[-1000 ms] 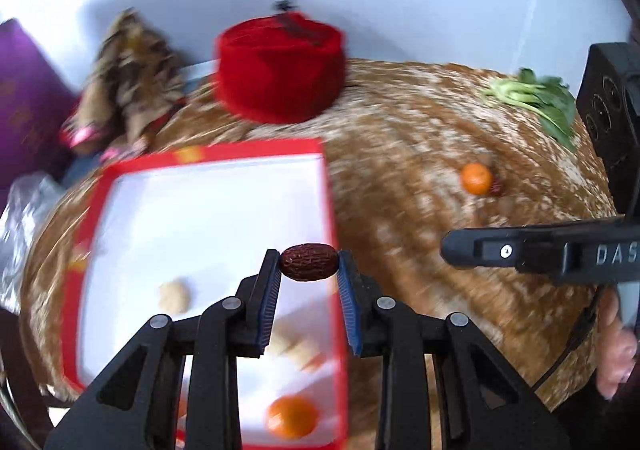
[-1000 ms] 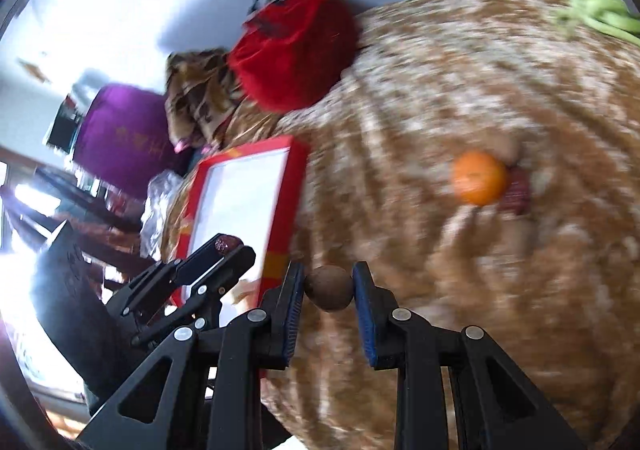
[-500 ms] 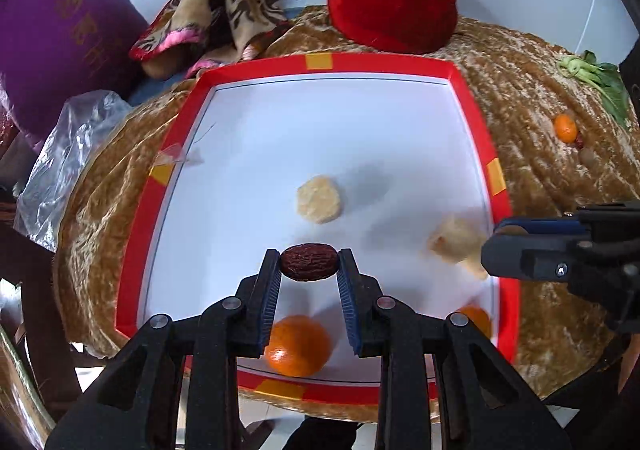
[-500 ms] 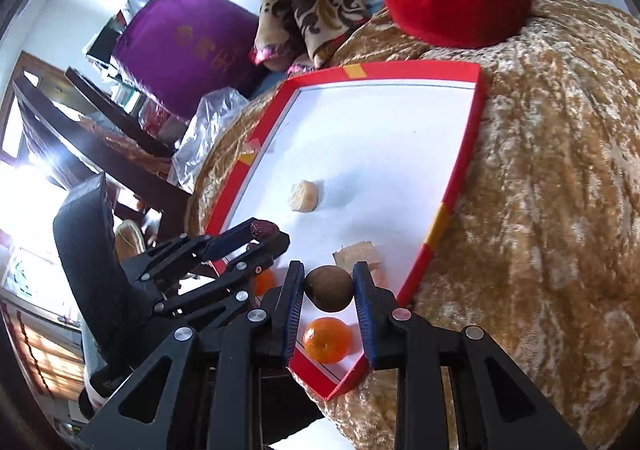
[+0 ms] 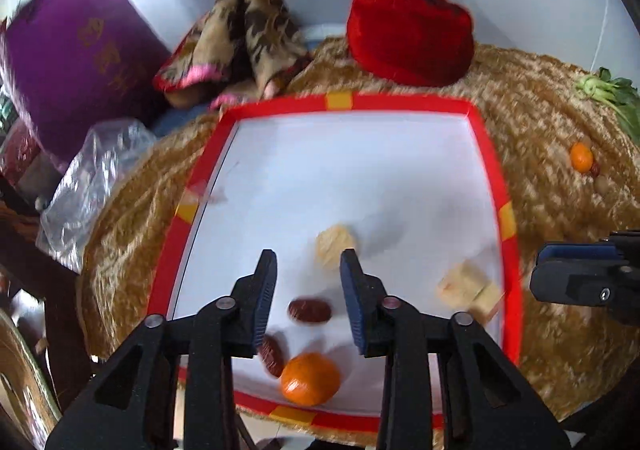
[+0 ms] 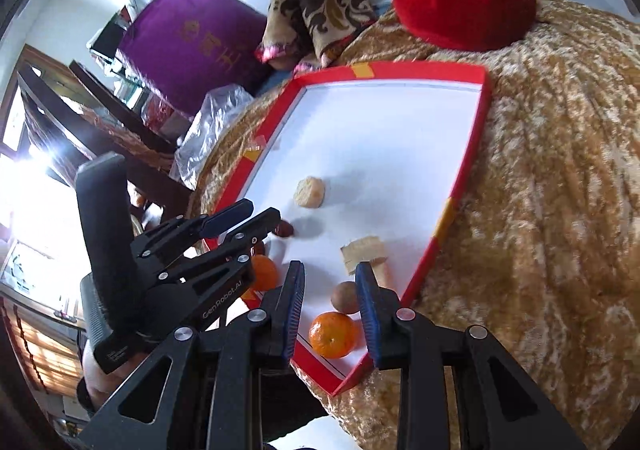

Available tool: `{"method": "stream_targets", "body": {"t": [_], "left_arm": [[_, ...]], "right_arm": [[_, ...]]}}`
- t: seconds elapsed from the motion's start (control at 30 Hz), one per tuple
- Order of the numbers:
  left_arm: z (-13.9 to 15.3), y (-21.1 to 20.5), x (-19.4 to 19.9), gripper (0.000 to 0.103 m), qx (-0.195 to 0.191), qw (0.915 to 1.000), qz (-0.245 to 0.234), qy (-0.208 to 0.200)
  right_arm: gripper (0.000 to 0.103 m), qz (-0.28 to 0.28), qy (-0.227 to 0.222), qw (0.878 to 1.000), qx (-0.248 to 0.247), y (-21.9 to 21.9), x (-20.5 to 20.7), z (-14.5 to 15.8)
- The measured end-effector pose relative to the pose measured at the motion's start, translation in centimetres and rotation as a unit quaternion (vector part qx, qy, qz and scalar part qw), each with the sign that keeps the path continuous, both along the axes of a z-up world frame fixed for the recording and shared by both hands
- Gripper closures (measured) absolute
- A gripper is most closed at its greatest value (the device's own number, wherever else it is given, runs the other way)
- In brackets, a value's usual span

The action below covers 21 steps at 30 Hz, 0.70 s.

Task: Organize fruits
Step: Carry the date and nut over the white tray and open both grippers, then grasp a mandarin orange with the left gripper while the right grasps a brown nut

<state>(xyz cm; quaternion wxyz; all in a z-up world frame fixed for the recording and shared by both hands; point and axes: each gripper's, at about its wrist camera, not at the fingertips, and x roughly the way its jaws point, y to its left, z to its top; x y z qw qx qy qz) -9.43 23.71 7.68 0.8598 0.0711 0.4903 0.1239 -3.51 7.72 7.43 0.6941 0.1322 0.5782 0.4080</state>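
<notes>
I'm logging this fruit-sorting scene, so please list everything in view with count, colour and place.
tray: 1, red rim, white floor, on the cloth
red dates: 2, dark red, tray's near end
oranges in tray: 2, orange, near edge
brown round fruit: 1, beside an orange
pale pieces: 3, cream, tray
orange on cloth: 1, right of tray
greens: 1, far right
red hat: 1, behind tray
tablecloth: 1, golden brown
left gripper: black, opening, nothing gripped
right gripper: black, opening, nothing gripped
</notes>
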Motion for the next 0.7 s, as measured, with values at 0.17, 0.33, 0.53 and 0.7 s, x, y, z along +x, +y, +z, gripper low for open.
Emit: {"method": "stream_targets", "body": {"t": [0.17, 0.33, 0.53, 0.7], "left_arm": [[1.6, -6.1, 1.9, 0.058, 0.005, 0.9965, -0.072, -0.041], [1.4, -12.8, 3.8, 0.058, 0.014, 0.9878, -0.149, -0.045], [-0.6, -18.3, 6.4, 0.058, 0.014, 0.9798, -0.198, -0.022], [-2.0, -20.5, 8.2, 0.058, -0.019, 0.9748, -0.222, -0.014]], "right_arm": [[0.074, -0.058, -0.005, 0.998, 0.003, -5.5, 2.2, 1.2], [0.074, -0.136, 0.007, 0.991, -0.004, -13.1, 4.9, 1.2], [0.074, -0.226, 0.038, 0.973, -0.012, -21.7, 7.6, 0.0], [0.074, -0.235, 0.081, 0.967, -0.051, -23.5, 9.5, -2.9]]}}
